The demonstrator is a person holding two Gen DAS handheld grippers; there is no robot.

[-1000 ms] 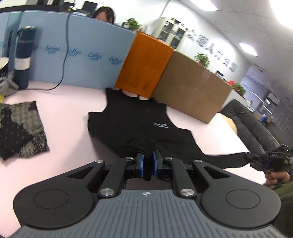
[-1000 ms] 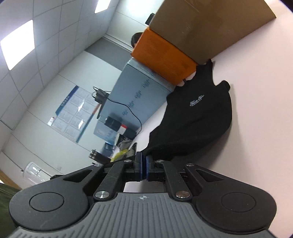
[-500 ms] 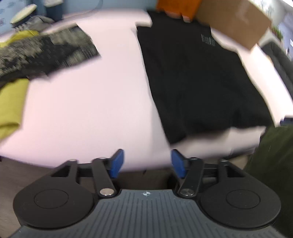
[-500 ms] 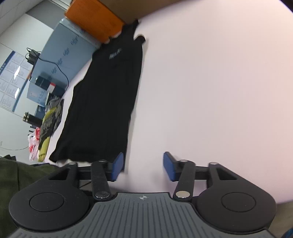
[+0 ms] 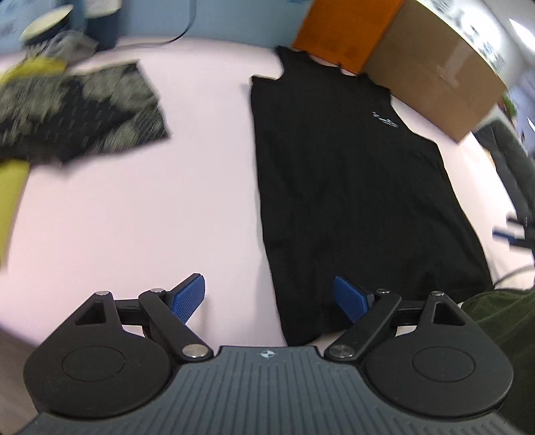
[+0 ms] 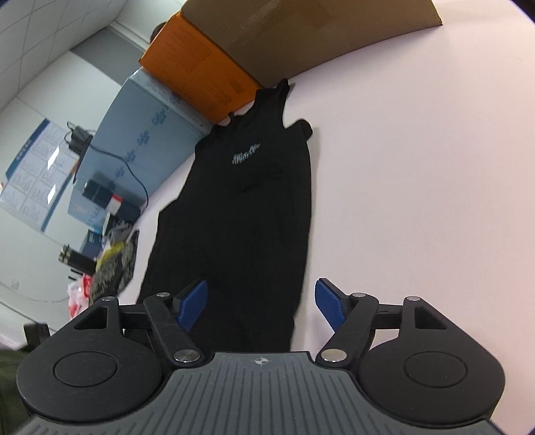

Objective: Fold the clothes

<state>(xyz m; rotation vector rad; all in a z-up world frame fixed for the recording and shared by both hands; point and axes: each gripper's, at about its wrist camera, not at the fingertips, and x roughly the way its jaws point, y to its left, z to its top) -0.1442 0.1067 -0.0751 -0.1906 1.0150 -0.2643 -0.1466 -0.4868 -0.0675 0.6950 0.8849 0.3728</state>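
Note:
A black sleeveless top (image 5: 347,187) lies flat and stretched out on the pink table (image 5: 140,207), straps toward the boxes, hem toward me. It also shows in the right wrist view (image 6: 247,207). My left gripper (image 5: 269,299) is open and empty, hovering over the hem's left corner. My right gripper (image 6: 260,302) is open and empty, over the hem's right corner. The right gripper's blue pad shows at the far right of the left wrist view (image 5: 505,234).
A folded patterned garment (image 5: 80,113) and a yellow-green cloth (image 5: 10,187) lie at the left. An orange box (image 5: 344,30) and a brown cardboard box (image 5: 438,67) stand behind the top. A blue partition (image 6: 147,134) and clutter (image 6: 107,200) line the far edge.
Both grippers were shut on the hem of the lifted top a second ago. They have let go and opened, and the top now lies flat on the table.

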